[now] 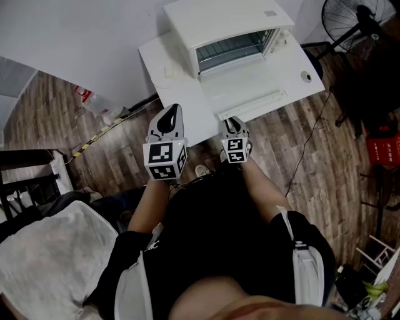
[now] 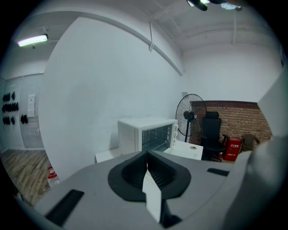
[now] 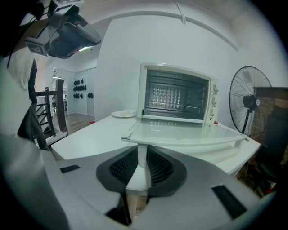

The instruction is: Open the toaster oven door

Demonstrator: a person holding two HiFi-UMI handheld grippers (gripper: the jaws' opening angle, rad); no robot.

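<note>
The white toaster oven (image 1: pixel 225 25) stands on a white table (image 1: pixel 156 56). Its glass door (image 1: pixel 240 84) lies folded down flat, and the rack inside shows. In the right gripper view the oven (image 3: pixel 175 96) is straight ahead, with the door (image 3: pixel 180 130) level in front of it. My right gripper (image 1: pixel 232 125) is at the left end of the door handle (image 1: pixel 253 105), shut on the white handle (image 3: pixel 180 143) between its jaws (image 3: pixel 143 159). My left gripper (image 1: pixel 167 119) hovers over the table's front edge, left of the door, shut and holding nothing (image 2: pixel 147 168).
A standing fan (image 1: pixel 350 19) and a dark office chair (image 2: pixel 211 130) are to the right of the table, with a red box (image 1: pixel 384 147) on the wood floor. A white plate (image 3: pixel 123 114) lies left of the oven. A small round item (image 1: pixel 306 76) sits near the table's right edge.
</note>
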